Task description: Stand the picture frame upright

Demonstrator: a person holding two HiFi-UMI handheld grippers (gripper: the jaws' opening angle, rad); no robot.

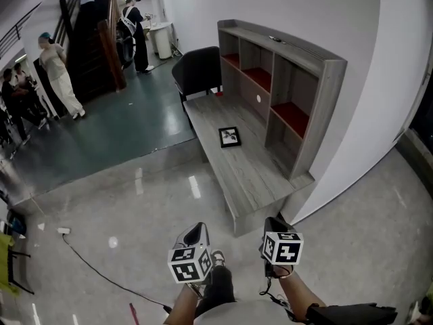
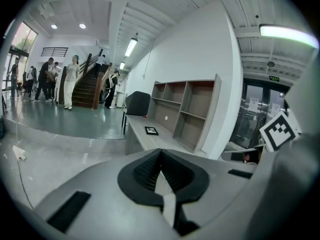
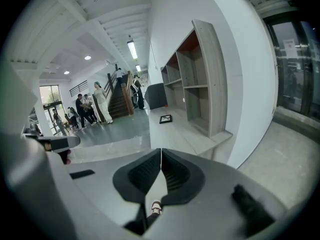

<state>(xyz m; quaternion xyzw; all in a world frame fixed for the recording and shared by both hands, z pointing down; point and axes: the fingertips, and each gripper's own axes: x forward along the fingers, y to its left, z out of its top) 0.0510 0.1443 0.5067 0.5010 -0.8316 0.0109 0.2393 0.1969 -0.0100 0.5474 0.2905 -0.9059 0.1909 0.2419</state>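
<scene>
A small black picture frame (image 1: 230, 137) lies flat on the long grey wooden bench (image 1: 250, 181), in front of the shelf unit; it also shows as the frame (image 2: 151, 130) and the frame (image 3: 165, 119) far ahead in both gripper views. My left gripper (image 1: 197, 234) and right gripper (image 1: 276, 223) hang low near my body, well short of the bench's near end. The left gripper (image 2: 160, 160) and right gripper (image 3: 160, 159) are both shut, jaws meeting at the tips, with nothing between them.
A grey shelf unit (image 1: 298, 93) with red-lined compartments stands along the bench's right side against the white wall. A black chair (image 1: 197, 70) sits at the bench's far end. People (image 1: 61, 76) stand by a staircase far left. A cable (image 1: 101, 273) runs across the glossy floor.
</scene>
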